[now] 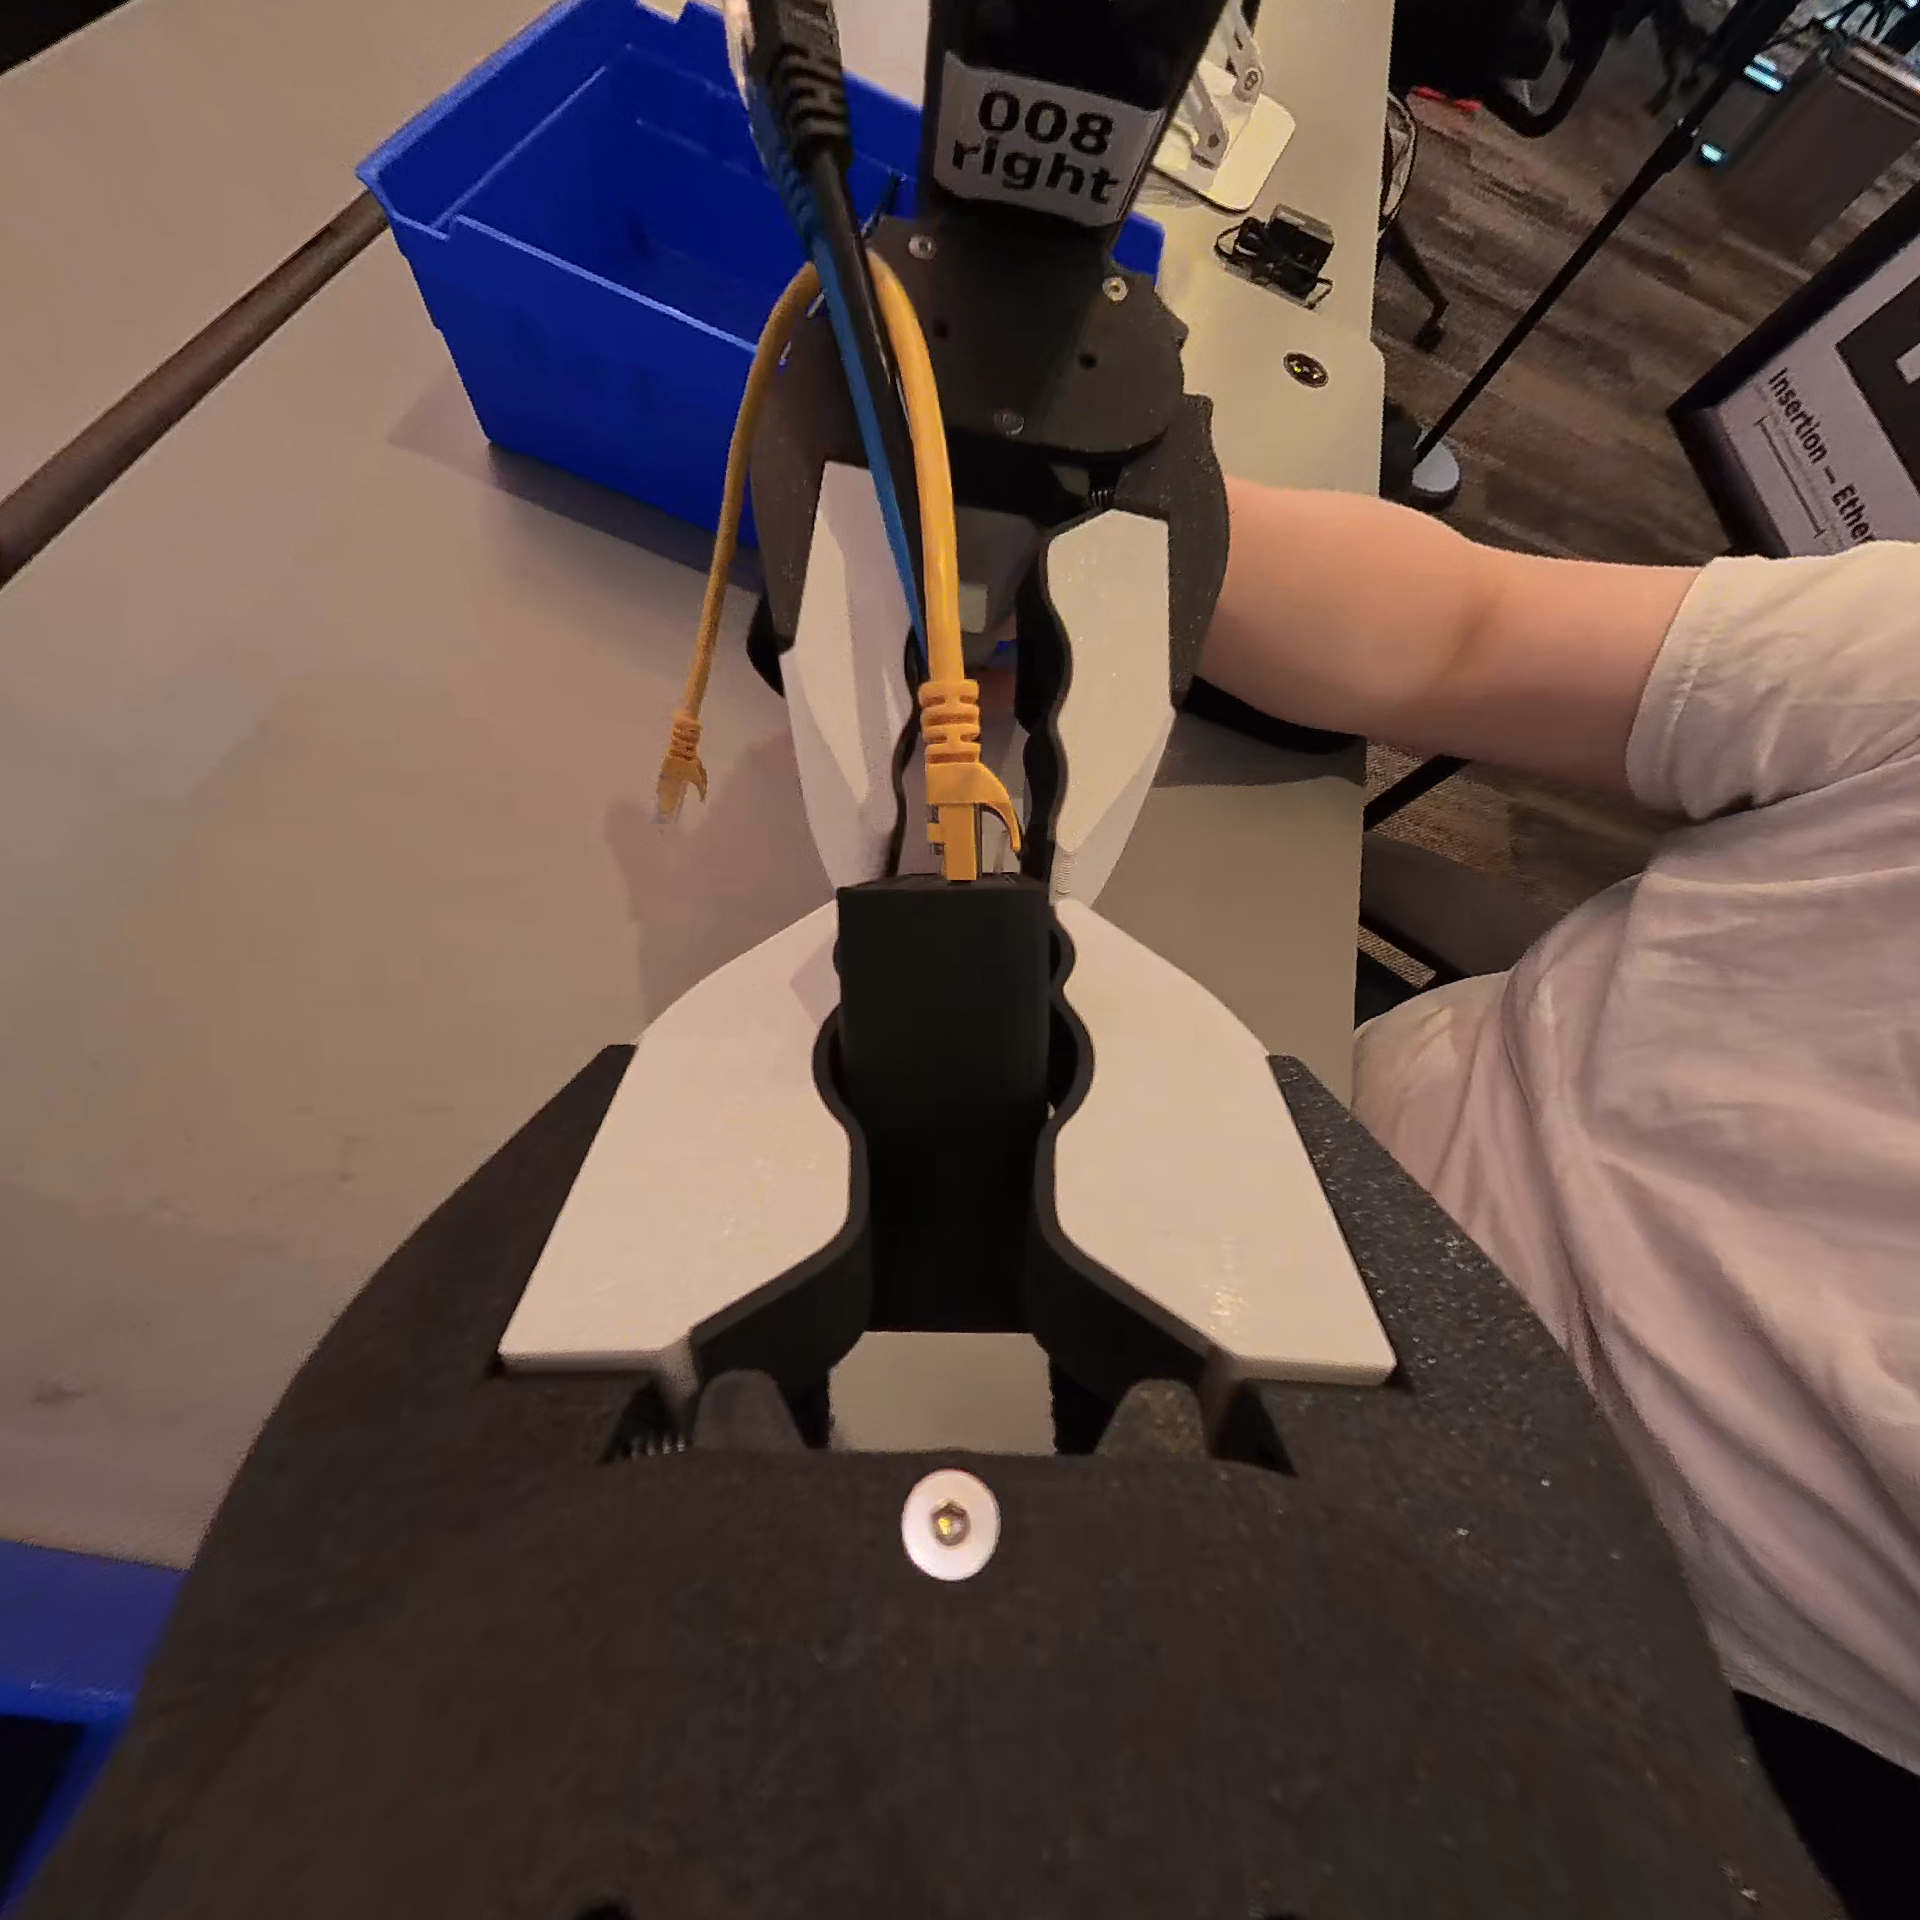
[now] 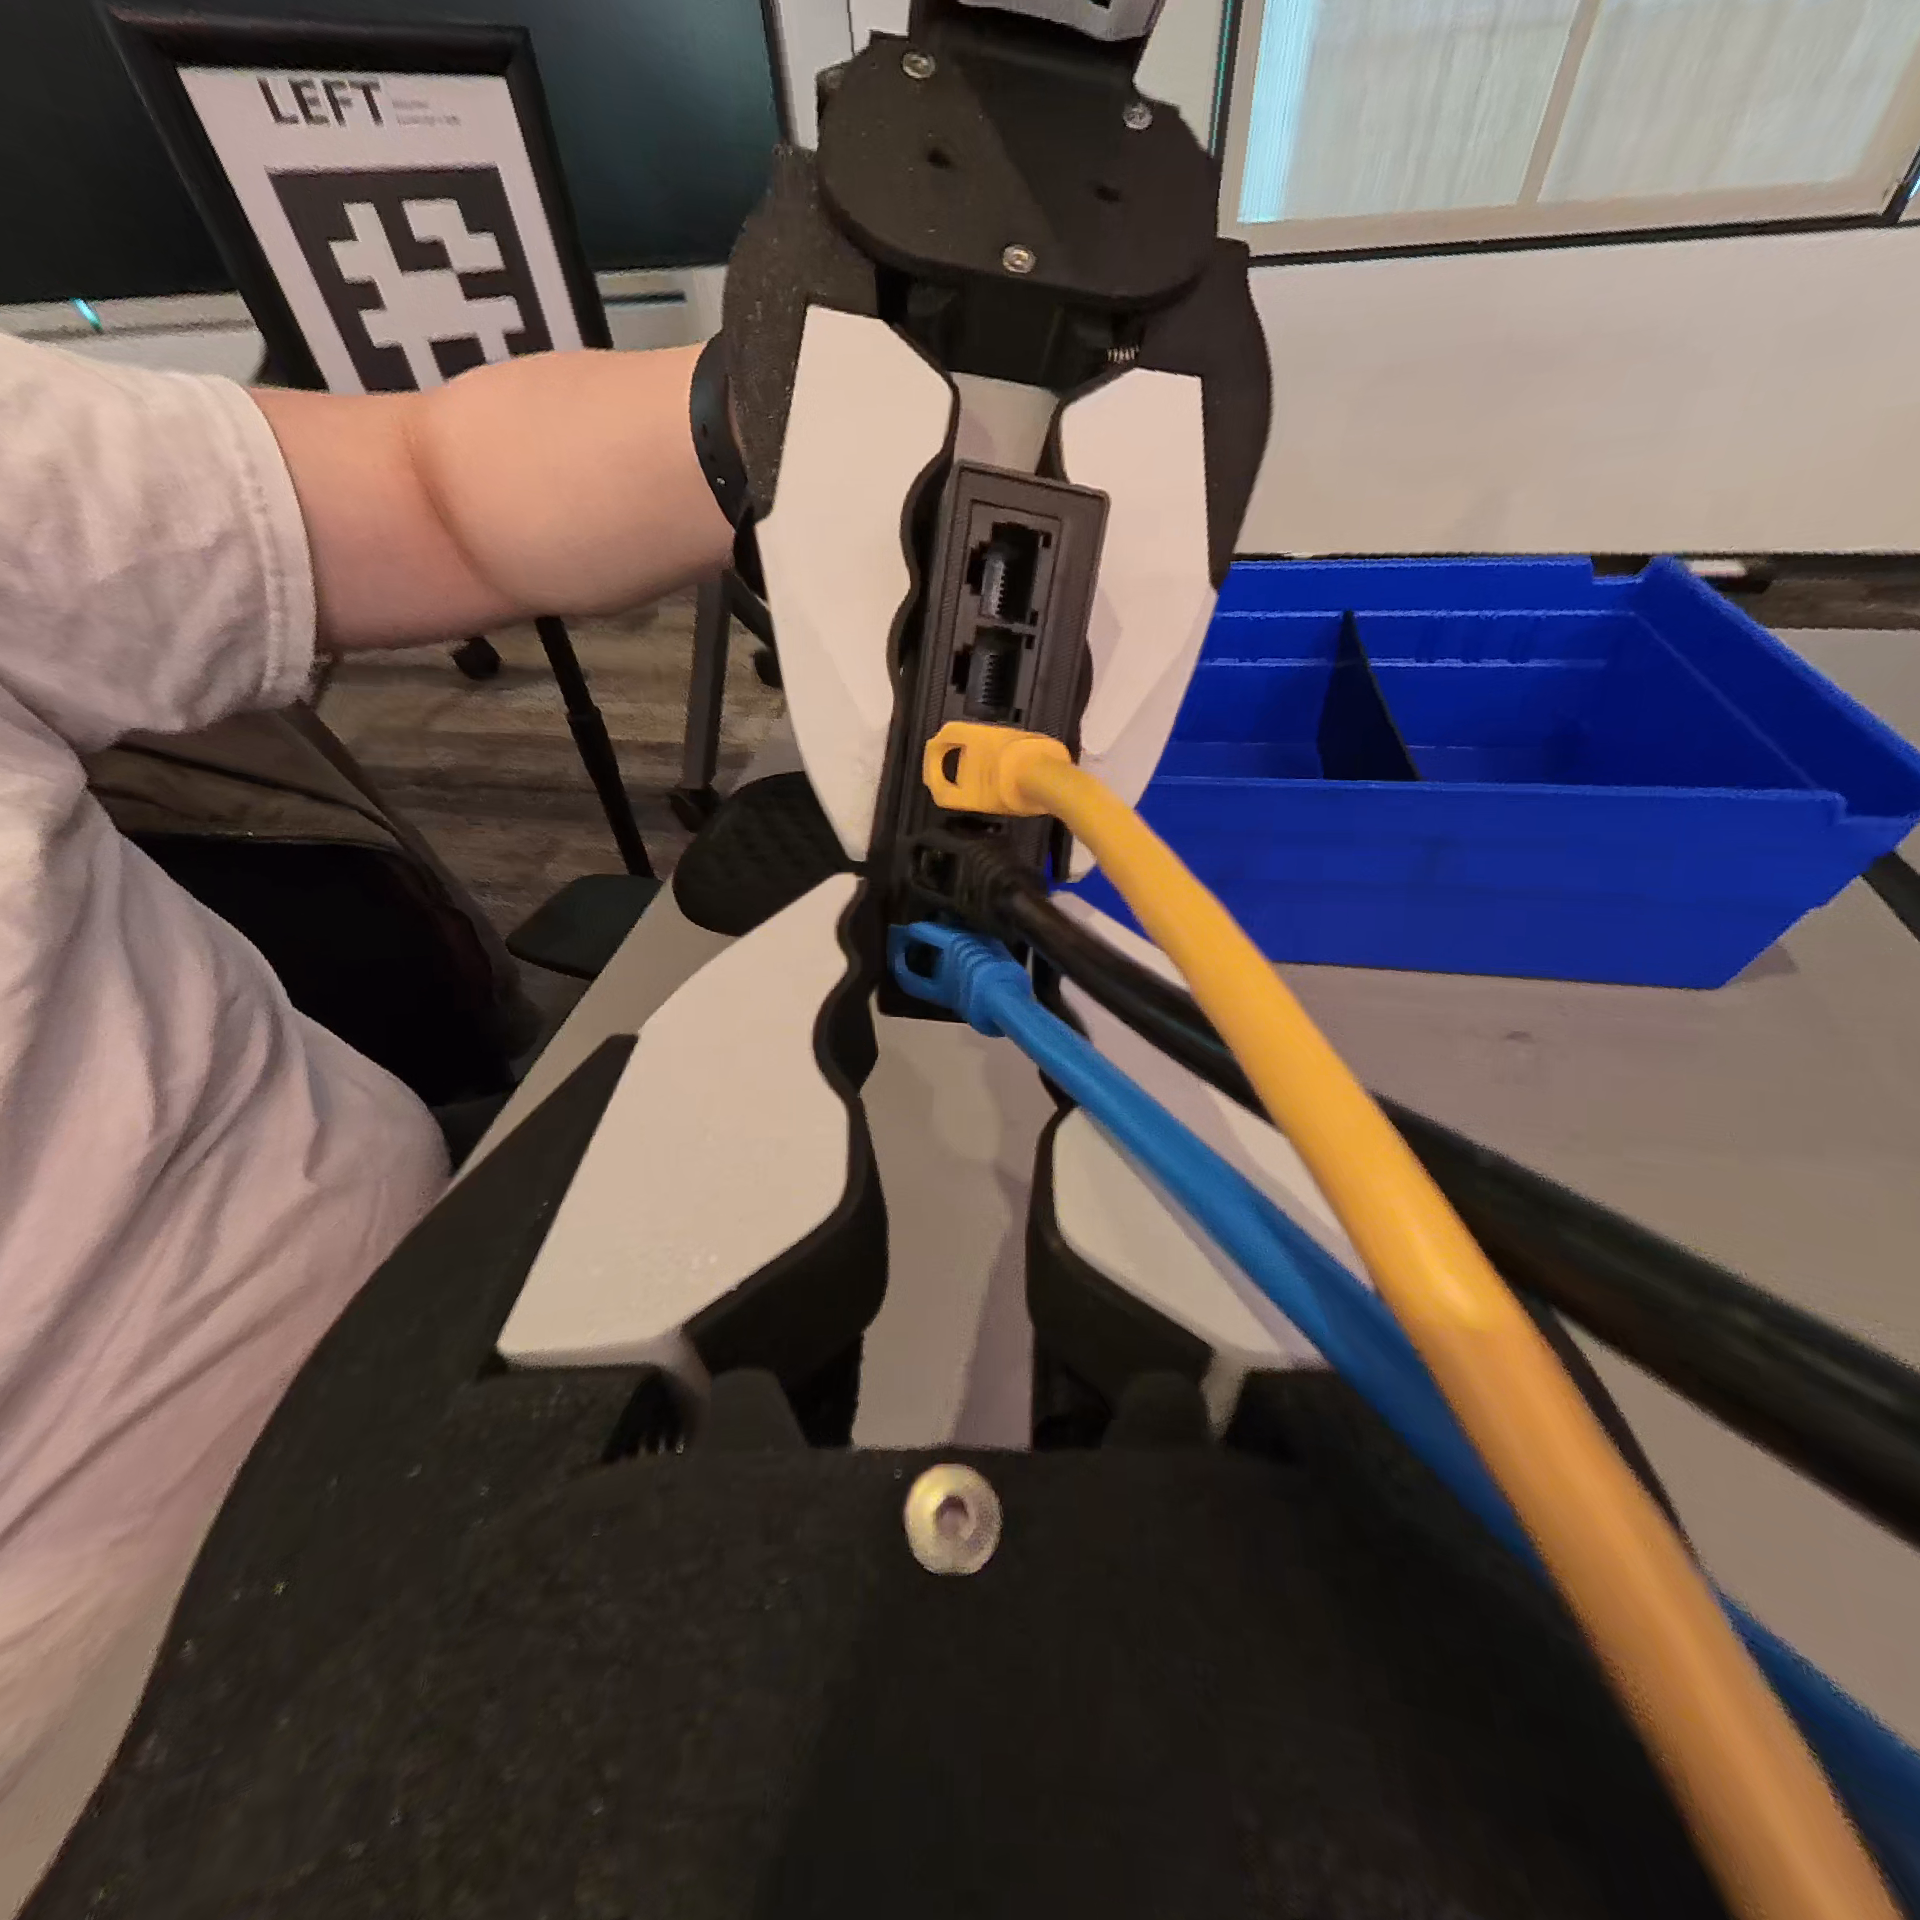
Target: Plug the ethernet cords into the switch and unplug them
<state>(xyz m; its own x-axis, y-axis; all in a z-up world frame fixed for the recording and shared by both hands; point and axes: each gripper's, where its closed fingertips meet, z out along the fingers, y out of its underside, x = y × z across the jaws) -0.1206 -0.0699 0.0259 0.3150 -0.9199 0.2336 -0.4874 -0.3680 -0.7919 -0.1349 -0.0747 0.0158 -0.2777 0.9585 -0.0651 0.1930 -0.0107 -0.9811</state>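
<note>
The switch (image 2: pixel 992 717), a light rigid box at frame centre, is clamped by the left gripper (image 1: pixel 951 977); the right gripper (image 2: pixel 940 1023) is parted, empty; the springy yellow cord (image 2: pixel 1236 1049) is best taken at its stiff boot.

The left claw (image 1: pixel 951 935) is clamped shut, its two white fingers (image 1: pixel 727 1143) pressed against the sides of a black block held between them. The right claw (image 2: pixel 951 935) faces it tip to tip with a narrow gap between its fingers (image 2: pixel 707 1122); whether it grips anything cannot be told. A bare forearm (image 1: pixel 1434 634) in a short pale sleeve reaches in behind each claw.
</note>
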